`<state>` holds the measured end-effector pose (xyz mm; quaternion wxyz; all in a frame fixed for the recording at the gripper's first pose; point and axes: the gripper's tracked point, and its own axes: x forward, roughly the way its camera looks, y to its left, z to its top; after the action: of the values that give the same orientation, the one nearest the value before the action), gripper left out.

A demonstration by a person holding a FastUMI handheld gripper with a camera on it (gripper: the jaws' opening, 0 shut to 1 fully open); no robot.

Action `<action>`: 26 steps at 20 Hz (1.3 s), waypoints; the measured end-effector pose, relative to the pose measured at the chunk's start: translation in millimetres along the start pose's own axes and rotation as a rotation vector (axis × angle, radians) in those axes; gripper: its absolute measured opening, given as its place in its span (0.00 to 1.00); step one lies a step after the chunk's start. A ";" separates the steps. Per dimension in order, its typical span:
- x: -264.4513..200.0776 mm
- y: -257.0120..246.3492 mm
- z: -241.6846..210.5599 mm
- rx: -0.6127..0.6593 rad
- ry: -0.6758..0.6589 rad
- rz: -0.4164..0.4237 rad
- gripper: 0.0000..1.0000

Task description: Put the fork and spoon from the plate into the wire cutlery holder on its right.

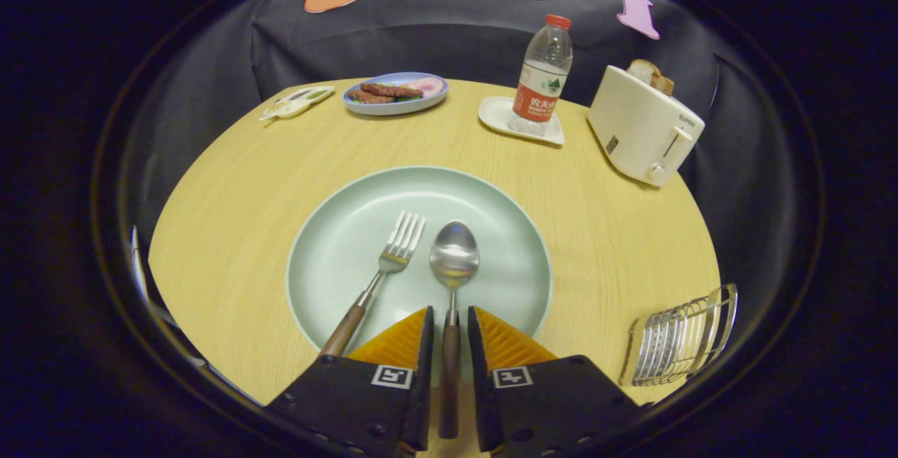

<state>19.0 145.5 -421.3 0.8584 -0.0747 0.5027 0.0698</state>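
My claw [449,321] narrowly open around the spoon [453,261] handle, pads not quite touching it, fork [393,261] beside it on the plate [512,233], wire holder [680,339] to the right on the counter [238,191].

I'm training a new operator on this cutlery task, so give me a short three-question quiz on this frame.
1. True or false: the fork already stands in the wire cutlery holder.
2. Which handle lies between the gripper jaws? A) the fork's B) the spoon's C) neither
3. What stands on the small white tray beyond the green plate?

Key
1. False: the fork lies on the plate, left of the spoon.
2. B: the spoon's wooden handle runs between the jaws, which flank it with a narrow gap on each side.
3. A water bottle, beside the toaster.
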 end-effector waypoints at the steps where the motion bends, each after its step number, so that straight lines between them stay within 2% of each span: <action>1: -1.0 -0.1 -1.9 0.008 0.013 0.005 0.14; 3: -0.5 -3.1 -0.1 0.007 0.025 -0.001 0.05; 4: -5.0 -3.2 -2.0 0.007 0.031 0.002 0.05; 5: -9.1 -1.6 -0.1 0.016 0.041 0.016 0.00; 9: -34.8 -7.5 7.3 0.057 0.077 0.060 0.00; 13: -81.4 -23.0 18.1 0.079 0.119 0.106 0.00; 17: -140.3 -70.2 31.5 0.112 0.135 0.104 0.00; 20: -175.1 -126.8 30.6 0.153 0.152 0.044 0.00; 23: -197.1 -168.3 11.2 0.224 0.230 0.027 0.00; 26: -199.5 -197.8 -7.1 0.275 0.309 0.012 0.00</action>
<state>-45.2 -58.5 -239.0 0.7726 0.0363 0.6338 -0.0069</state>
